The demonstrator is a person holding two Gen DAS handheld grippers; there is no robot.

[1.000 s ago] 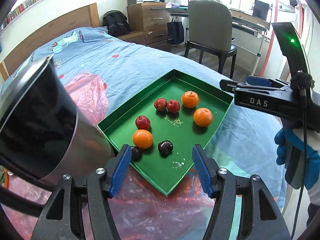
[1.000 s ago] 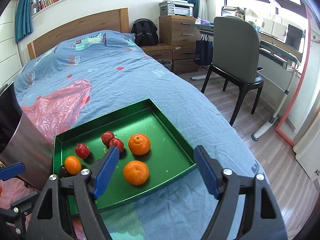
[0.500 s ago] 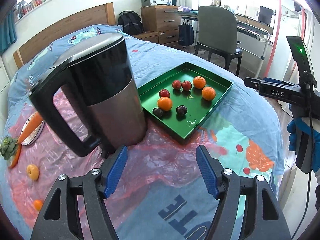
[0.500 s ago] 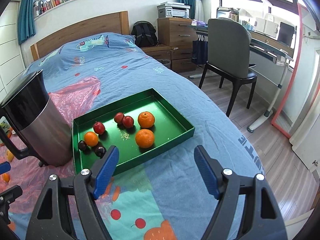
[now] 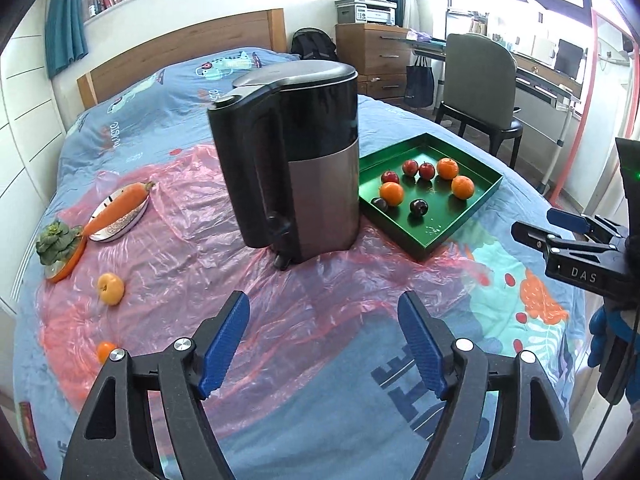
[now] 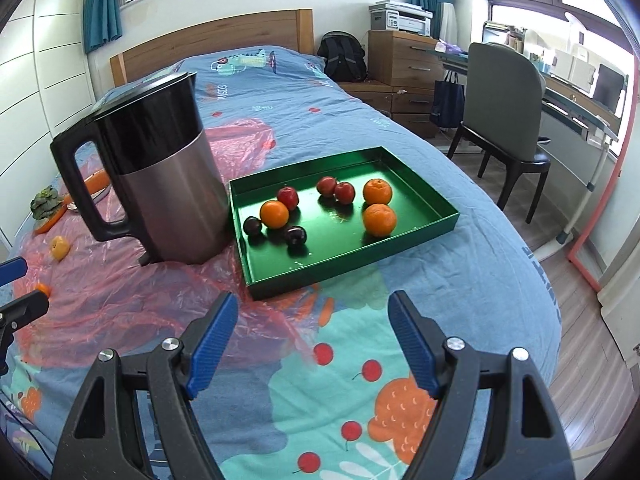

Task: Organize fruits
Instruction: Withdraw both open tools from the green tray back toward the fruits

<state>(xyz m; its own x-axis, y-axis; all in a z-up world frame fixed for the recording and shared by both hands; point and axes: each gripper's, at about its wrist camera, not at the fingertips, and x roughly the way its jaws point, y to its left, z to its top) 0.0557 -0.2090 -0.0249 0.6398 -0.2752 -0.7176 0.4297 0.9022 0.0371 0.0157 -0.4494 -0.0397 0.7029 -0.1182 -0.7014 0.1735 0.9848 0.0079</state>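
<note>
A green tray (image 5: 468,224) (image 6: 420,236) lies on the bed and holds three oranges, three red apples and two dark plums. On the pink plastic sheet at the left lie a yellow fruit (image 5: 111,288) (image 6: 60,247) and a small orange (image 5: 105,351) (image 6: 42,289). My left gripper (image 5: 324,340) hovers over the sheet well short of the tray, its jaws opening with nothing between them. My right gripper (image 6: 312,340) is open and empty over the bedspread in front of the tray. The right gripper (image 5: 576,248) also shows at the right edge of the left wrist view.
A tall black and steel kettle (image 5: 296,160) (image 6: 156,176) stands just left of the tray. A carrot on a plate (image 5: 120,212) and a green vegetable (image 5: 60,246) lie far left. A chair (image 6: 508,120) and desk stand beyond the bed's right edge.
Both grippers have pulled back from the tray, so the kettle and the loose fruit on the sheet came into view. The left jaws stand wider.
</note>
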